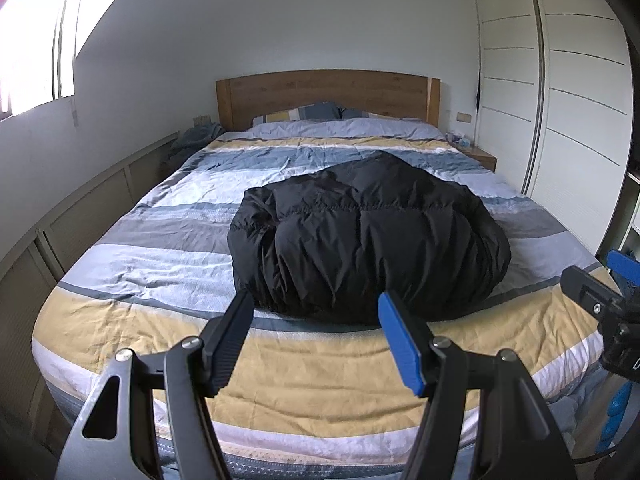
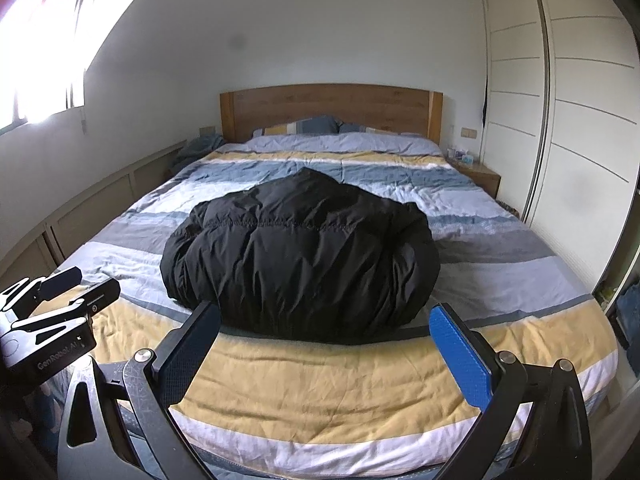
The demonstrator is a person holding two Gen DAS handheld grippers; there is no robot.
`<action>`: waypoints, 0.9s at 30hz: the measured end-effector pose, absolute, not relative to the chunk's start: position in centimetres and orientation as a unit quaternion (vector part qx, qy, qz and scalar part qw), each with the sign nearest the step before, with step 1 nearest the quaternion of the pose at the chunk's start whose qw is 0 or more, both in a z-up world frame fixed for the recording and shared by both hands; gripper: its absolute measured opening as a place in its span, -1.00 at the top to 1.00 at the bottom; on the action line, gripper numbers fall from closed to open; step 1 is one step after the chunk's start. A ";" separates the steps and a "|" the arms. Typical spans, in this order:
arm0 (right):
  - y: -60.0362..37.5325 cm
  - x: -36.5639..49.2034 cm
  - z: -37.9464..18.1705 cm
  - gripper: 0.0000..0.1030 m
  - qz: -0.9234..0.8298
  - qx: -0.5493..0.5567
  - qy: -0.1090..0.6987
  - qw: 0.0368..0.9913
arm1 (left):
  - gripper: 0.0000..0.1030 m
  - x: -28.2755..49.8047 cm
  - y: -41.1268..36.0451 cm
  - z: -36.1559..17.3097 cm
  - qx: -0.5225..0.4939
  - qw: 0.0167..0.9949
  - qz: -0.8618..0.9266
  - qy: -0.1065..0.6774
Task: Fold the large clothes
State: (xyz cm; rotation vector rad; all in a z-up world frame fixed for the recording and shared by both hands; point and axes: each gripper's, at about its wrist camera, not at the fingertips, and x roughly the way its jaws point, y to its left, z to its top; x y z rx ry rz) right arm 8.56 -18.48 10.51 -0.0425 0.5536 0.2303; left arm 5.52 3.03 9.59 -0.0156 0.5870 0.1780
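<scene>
A black puffer jacket [image 1: 368,236] lies folded in a bulky bundle on the striped bed [image 1: 160,320]; it also shows in the right wrist view [image 2: 300,260]. My left gripper [image 1: 316,320] is open and empty, held just short of the jacket's near edge. My right gripper [image 2: 326,330] is open and empty, also just short of the near edge. The right gripper shows at the right edge of the left wrist view [image 1: 600,292]. The left gripper shows at the left edge of the right wrist view [image 2: 72,280].
The bed carries a blue, grey and yellow striped duvet [image 2: 320,392] with pillows [image 1: 304,112] at a wooden headboard [image 1: 328,92]. A white wardrobe [image 1: 560,100] stands on the right, a nightstand [image 2: 478,174] beside it, low cabinets [image 1: 80,208] along the left wall.
</scene>
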 end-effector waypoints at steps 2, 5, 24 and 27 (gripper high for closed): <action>-18.4 8.9 10.2 -0.99 0.112 -0.021 0.275 0.955 | -0.23 5.9 3.2 9.3 -0.008 0.952 0.089 0.293; -18.5 9.5 9.7 -0.99 0.109 -0.019 0.282 0.953 | -0.23 6.4 3.4 9.1 -0.010 0.951 0.091 0.295; -19.4 13.7 6.5 -0.99 0.083 -0.004 0.322 0.943 | -0.23 9.6 5.7 7.6 -0.019 0.944 0.111 0.309; -19.2 14.0 6.1 -0.99 0.083 -0.008 0.326 0.942 | -0.23 9.8 5.8 7.3 -0.021 0.943 0.109 0.312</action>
